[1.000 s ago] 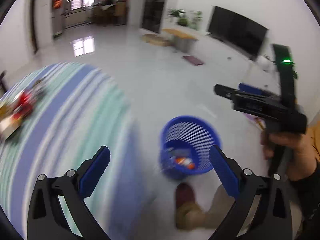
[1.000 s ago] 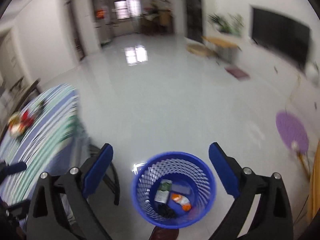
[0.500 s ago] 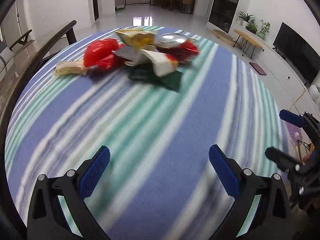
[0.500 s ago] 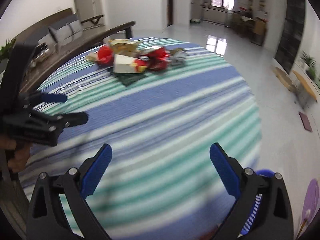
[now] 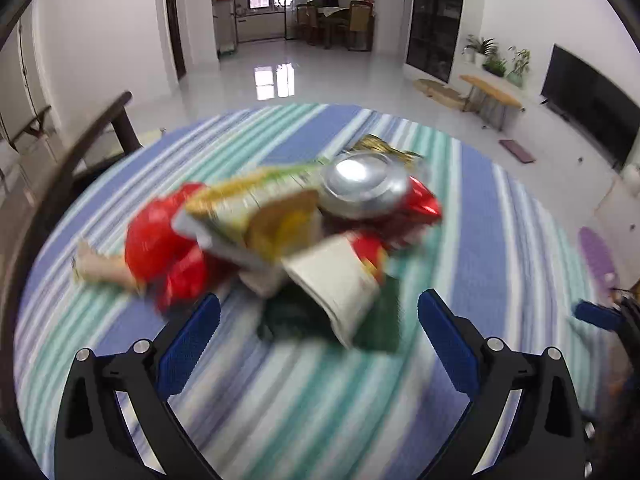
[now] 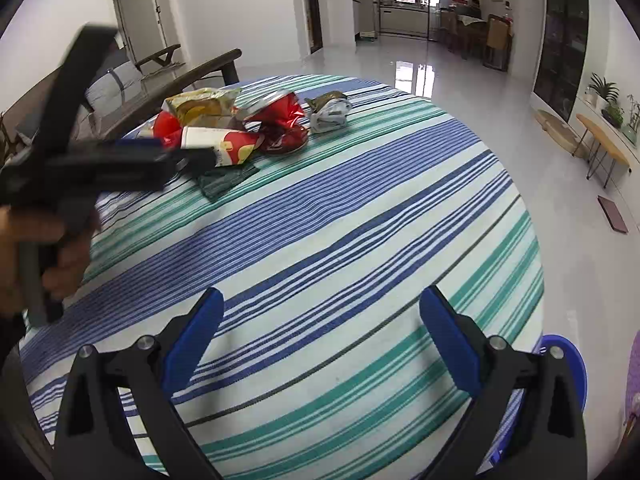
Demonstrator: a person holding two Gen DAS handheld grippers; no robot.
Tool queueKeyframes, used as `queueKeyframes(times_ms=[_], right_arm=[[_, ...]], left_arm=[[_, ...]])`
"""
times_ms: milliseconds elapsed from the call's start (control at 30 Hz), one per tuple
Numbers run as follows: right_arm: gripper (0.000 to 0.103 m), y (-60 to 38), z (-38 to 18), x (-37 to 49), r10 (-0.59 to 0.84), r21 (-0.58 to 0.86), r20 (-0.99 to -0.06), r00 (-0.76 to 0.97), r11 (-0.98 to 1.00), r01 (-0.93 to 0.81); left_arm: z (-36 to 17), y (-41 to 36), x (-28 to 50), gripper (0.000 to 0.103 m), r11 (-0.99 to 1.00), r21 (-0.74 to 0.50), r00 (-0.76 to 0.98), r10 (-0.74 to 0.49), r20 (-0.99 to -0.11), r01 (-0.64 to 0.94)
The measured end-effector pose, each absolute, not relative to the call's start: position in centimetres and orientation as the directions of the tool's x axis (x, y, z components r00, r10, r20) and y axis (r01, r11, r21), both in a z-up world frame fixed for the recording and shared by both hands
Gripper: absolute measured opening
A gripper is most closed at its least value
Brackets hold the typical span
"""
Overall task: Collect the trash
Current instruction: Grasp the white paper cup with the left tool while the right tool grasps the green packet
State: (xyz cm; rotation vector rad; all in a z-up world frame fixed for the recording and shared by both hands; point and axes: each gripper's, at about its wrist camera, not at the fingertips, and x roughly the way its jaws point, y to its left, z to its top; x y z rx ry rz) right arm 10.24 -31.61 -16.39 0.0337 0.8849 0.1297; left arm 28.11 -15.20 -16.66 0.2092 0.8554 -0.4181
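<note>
Red, yellow and silver wrappers (image 6: 236,128) lie heaped at the far side of the table (image 6: 320,240), on a blue and green striped cloth, with a dark green packet (image 6: 224,182) at the near edge of the pile and a grey crumpled one (image 6: 330,114) just beside it. The left claw (image 5: 318,326) is right at the heap, its jaws spread wide and empty either side of the green packet, probably so it can close on the nearest piece. The right claw (image 6: 320,330) hangs well back over bare cloth, also spread and empty, seemingly waiting. A blue bin (image 6: 576,364) shows below the table's right edge, handy for dropping the trash.
</note>
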Motion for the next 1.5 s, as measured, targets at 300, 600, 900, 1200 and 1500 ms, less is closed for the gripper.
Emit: queueKeyframes(times_ms=[300,600,900,1200,1500], right_arm=[[0.095,-32.1,-16.2,10.3,0.134,0.097,-0.763,0.632,0.991,-0.094],[0.095,-32.3,-16.2,10.4,0.139,0.106,-0.768,0.626,0.990,-0.090],[0.095,-30.7,-16.5,10.7,0.140,0.075,-0.778,0.612,0.989,-0.131],[0.095,-29.8,-16.9,11.3,0.121,0.046,-0.787,0.605,0.989,-0.139],[0.095,-30.3,-17.0,11.3,0.141,0.072,-0.786,0.601,0.988,-0.137]], left_arm=[[-17.0,-15.2,29.5,0.052,0.855,-0.066,0.516,-0.370,-0.772,0.514],[-15.8,-11.8,25.2,0.005,0.843,-0.173,0.443,-0.429,-0.787,0.510],[-16.0,-7.1,20.0,0.065,0.855,-0.178,0.440,-0.416,-0.796,0.487],[-14.4,-7.9,20.1,0.096,0.828,0.083,0.618,-0.344,-0.707,0.555],[-16.8,-8.9,22.3,0.036,0.807,0.039,0.518,-0.340,-0.785,0.590]])
